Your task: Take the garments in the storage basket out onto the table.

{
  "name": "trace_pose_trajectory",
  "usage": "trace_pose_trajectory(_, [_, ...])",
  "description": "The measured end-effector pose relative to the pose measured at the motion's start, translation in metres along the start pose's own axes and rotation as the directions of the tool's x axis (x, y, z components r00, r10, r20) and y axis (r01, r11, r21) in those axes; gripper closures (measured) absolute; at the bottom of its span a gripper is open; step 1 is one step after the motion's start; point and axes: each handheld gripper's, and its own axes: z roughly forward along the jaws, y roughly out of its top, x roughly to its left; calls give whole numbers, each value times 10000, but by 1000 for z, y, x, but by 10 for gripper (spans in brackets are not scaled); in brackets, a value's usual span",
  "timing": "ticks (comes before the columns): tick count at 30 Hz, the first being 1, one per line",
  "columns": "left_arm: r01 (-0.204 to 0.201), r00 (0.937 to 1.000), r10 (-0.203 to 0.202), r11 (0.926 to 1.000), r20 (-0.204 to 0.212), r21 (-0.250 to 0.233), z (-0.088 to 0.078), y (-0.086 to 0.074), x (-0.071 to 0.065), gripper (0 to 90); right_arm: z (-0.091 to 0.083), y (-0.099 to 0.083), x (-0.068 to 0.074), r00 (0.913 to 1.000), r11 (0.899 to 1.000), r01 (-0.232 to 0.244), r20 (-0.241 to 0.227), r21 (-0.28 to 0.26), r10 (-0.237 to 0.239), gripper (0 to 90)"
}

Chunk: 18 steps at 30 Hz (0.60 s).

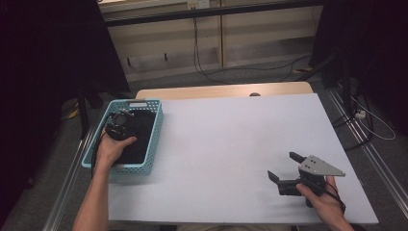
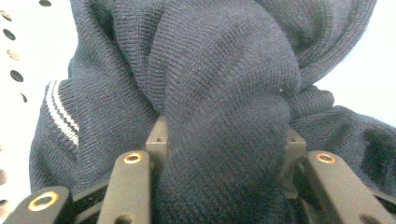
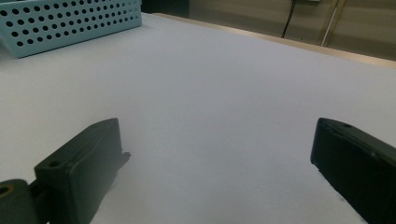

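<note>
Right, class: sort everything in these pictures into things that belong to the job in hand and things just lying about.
Part of the job:
- left gripper, closed on the fabric
- dark knitted garment
- light blue basket

Just about:
- right gripper, open over the table
- white table
- cables on the floor

Left forearm (image 1: 94, 199): bare, enters from the bottom edge and angles up and slightly rightward. Left hand (image 1: 111, 150): wrapped around the gripper body, wrist bent forward. Left gripper (image 1: 119, 126): pointed down and away from the person; jaws partly closed, pinching on both sides.

Right hand (image 1: 323, 202): low at the right, clasping the gripper from behind. Right gripper (image 1: 285, 167): held level just above the surface, aimed left and forward; jaws spread wide, nothing between them; grey three-cornered plate on top.
</note>
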Motion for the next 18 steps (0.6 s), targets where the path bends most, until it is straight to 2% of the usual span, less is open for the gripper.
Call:
trace_pose_trajectory(4, [162, 9995, -155, 9995, 273, -258, -4, -4, 5, 542, 0, 0, 0, 10000, 10000, 3, 9, 7, -3, 18])
trace_pose_trajectory(6, [400, 9987, -386, 9983, 345, -421, -7, -5, 6, 543, 0, 0, 0, 10000, 10000, 5, 11, 10, -5, 18])
trace_pose_trajectory(13, [607, 9980, -582, 9918, 253, -1123, -16, -9, 8, 551, 0, 0, 0, 10000, 10000, 15, 36, 7, -15, 18])
trace_pose_trajectory(17, [883, 9959, -839, 9838, 348, -1562, -24, -11, 12, 552, 0, 0, 0, 10000, 10000, -16, 41, -5, 16, 18])
trace_pose_trajectory(18, [1040, 9945, -1000, 9784, 309, -1784, -26, -12, 12, 552, 0, 0, 0, 10000, 10000, -12, 44, -9, 12, 17])
